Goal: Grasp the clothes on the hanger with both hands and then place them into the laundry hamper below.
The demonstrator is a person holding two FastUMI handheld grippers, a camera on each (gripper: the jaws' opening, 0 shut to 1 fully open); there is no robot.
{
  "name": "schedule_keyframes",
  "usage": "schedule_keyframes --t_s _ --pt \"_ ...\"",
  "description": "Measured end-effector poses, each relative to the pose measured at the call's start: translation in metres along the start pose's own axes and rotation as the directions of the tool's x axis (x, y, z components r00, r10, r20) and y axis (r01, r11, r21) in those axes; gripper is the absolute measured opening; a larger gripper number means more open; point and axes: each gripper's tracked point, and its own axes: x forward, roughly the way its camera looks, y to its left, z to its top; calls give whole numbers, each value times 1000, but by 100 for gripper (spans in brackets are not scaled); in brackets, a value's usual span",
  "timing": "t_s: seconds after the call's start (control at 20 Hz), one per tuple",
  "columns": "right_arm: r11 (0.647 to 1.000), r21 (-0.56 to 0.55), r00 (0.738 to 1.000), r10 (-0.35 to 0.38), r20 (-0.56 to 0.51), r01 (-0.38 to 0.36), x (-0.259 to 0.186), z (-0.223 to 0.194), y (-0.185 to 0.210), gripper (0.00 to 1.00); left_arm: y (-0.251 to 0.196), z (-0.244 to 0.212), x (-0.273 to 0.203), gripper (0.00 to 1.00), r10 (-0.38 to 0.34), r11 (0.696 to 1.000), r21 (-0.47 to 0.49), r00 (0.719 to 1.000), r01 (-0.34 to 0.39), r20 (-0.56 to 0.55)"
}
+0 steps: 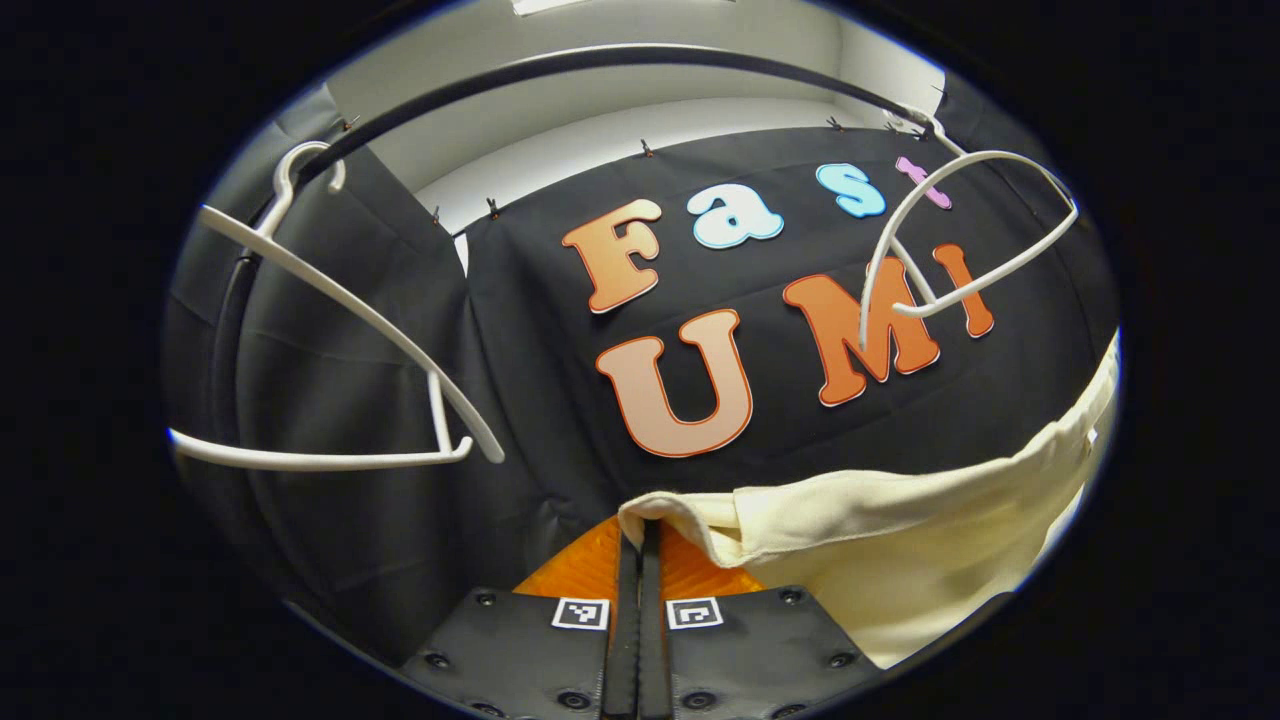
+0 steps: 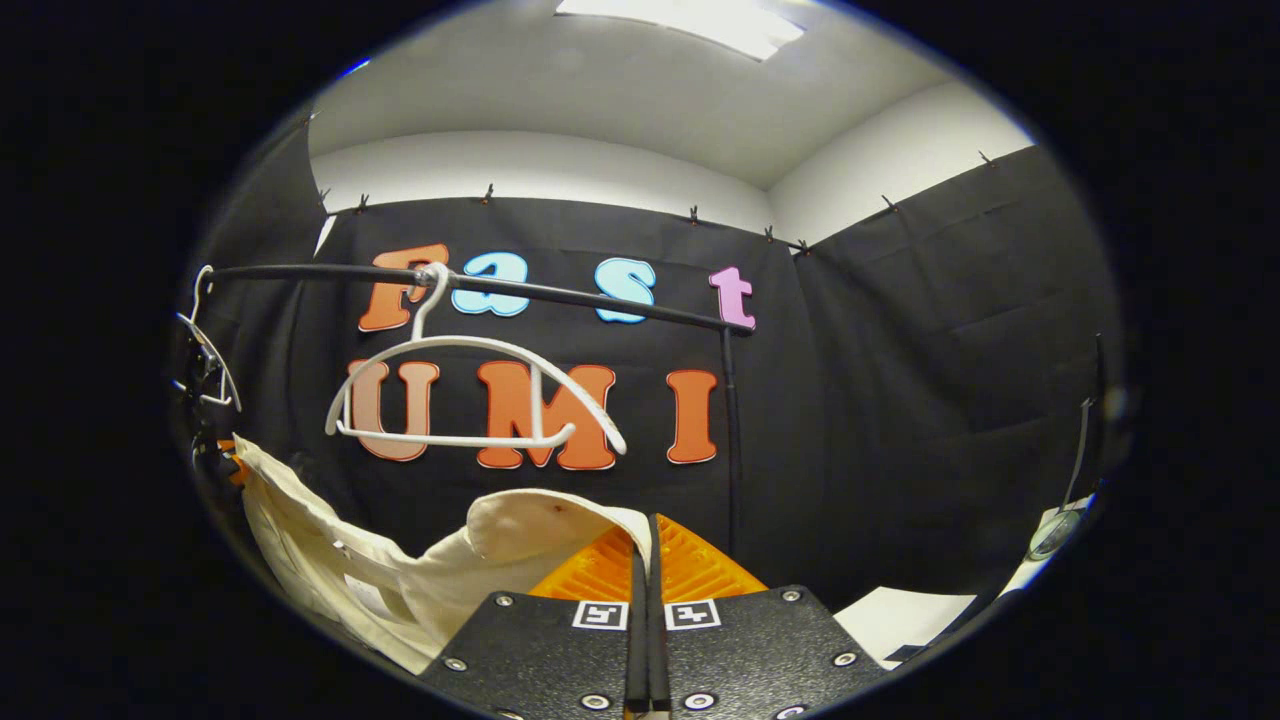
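Already you have the cream garment (image 1: 900, 540) off its hanger and stretched between your two grippers: the left gripper (image 1: 640, 540) has its jaws pinched closed on one folded edge, and the right gripper (image 2: 645, 545) is clamped the same way on the opposite edge (image 2: 560, 525), with no gap showing between either pair of orange fingers. Holding it at two well-separated points keeps the cloth spread and sagging between them, so it should not bunch or slip as it goes down. In the left gripper view two white plastic hangers (image 1: 340, 330) hang bare from the black rail (image 1: 600, 62), one to each side, which is why nothing snags the fabric now. The laundry hamper lies below your line of sight, so judge the drop carefully; I'd lower both hands together before you let go.
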Motion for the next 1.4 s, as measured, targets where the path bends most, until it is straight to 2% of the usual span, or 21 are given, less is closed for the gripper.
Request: schedule_keyframes --t_s 0.2,0.4,0.65,0.8,1.0,1.15,1.4 --pt "997 12 997 78 4 -78 -25 8 37 0 -9 3 -38 7 -58 997 -50 998 58 -16" --pt "985 52 985 168 -36 -166 -40 -3 80 0 -23 -9 -80 7 -127 987 -109 991 121 -51" --pt "968 103 968 236 -89 -227 -51 -27 124 0 -53 -25 -113 7 -265 935 -269 960 233 -90" --pt "958 114 951 279 -133 -265 -58 -43 148 0 -71 -28 -117 7 -320 915 -289 943 281 -94" --pt "948 119 922 316 -224 -295 -64 -84 174 0 -110 -40 -138 7 -437 868 -313 892 385 -118" --pt "932 174 882 357 -307 -317 -79 -113 198 0 -140 -57 -162 9 -519 824 -350 841 445 -153" --pt "925 183 822 379 -425 -332 -105 -168 217 0 -168 -89 -196 7 -592 778 -395 779 488 -205"
